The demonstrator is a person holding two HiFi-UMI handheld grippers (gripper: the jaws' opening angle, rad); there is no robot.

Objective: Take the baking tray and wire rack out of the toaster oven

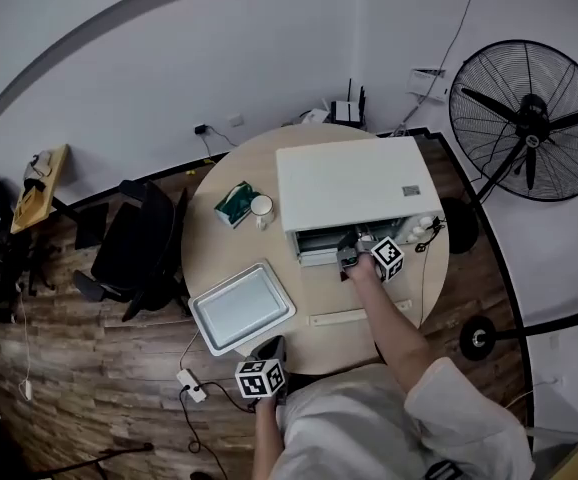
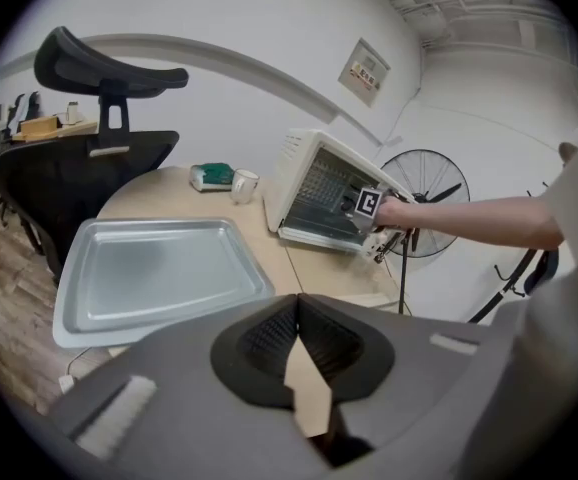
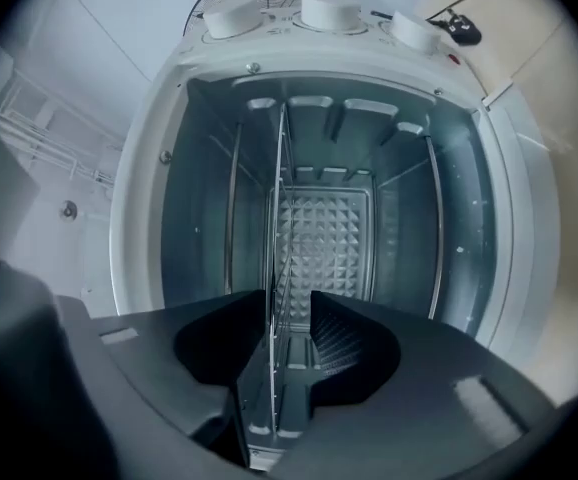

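Tray (image 1: 242, 308) sat out on counter (image 1: 221, 258); right gripper (image 3: 291, 313) inside oven (image 1: 349, 183), jaws apart astride rack (image 3: 277, 218) edge, ready to pull; left gripper (image 2: 297, 313) closed, empty, idle.

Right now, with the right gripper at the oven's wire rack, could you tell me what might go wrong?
The right gripper straddles the wire rack without a firm pinch, so it could slip or tilt when pulled. The baking tray and cup already occupy part of the table, leaving less room to set it down.

In the head view, toaster oven (image 1: 354, 183) hides wire rack (image 3: 280, 188); label (image 1: 410, 190) print unreadable.
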